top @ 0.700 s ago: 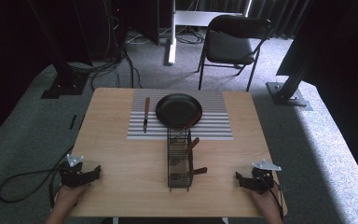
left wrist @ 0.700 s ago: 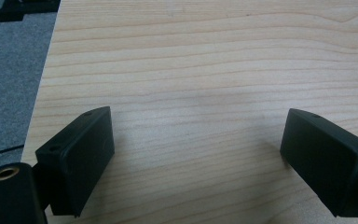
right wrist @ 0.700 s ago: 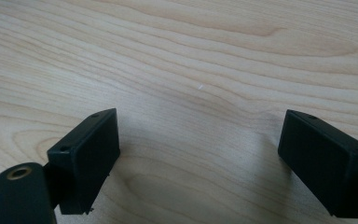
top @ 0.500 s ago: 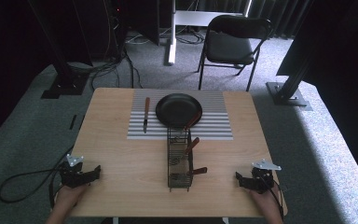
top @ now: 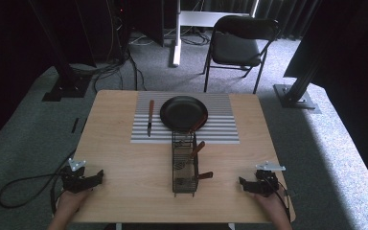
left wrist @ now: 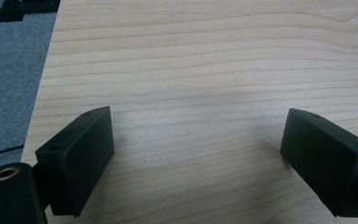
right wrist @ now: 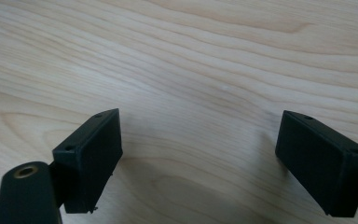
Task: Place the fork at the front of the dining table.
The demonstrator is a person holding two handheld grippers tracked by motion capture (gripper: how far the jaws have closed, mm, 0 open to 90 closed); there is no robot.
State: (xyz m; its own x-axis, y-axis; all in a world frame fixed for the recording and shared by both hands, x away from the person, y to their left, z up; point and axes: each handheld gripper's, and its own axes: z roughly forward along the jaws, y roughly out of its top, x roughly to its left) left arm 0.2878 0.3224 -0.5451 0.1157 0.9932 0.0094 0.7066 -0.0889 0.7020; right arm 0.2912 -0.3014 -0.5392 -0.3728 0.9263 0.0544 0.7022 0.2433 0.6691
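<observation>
My left gripper [top: 97, 175] rests near the table's front left corner, held by a hand. In the left gripper view its jaws stand wide apart over bare wood, so the left gripper [left wrist: 196, 163] is open and empty. My right gripper [top: 242, 183] lies near the front right corner, pointing toward the table's middle. In the right gripper view, the right gripper [right wrist: 198, 161] is open too, with only wood grain between the pads. A black wire basket [top: 184, 163] with wooden-handled utensils [top: 196, 150] stands between the two grippers.
A black pan [top: 183, 113] sits on a striped mat [top: 220, 128] at the back of the wooden table [top: 129, 163]. A wooden-handled knife [top: 150, 116] lies on the mat's left part. A chair [top: 237, 45] stands behind the table. A cable [top: 24, 184] trails off the left.
</observation>
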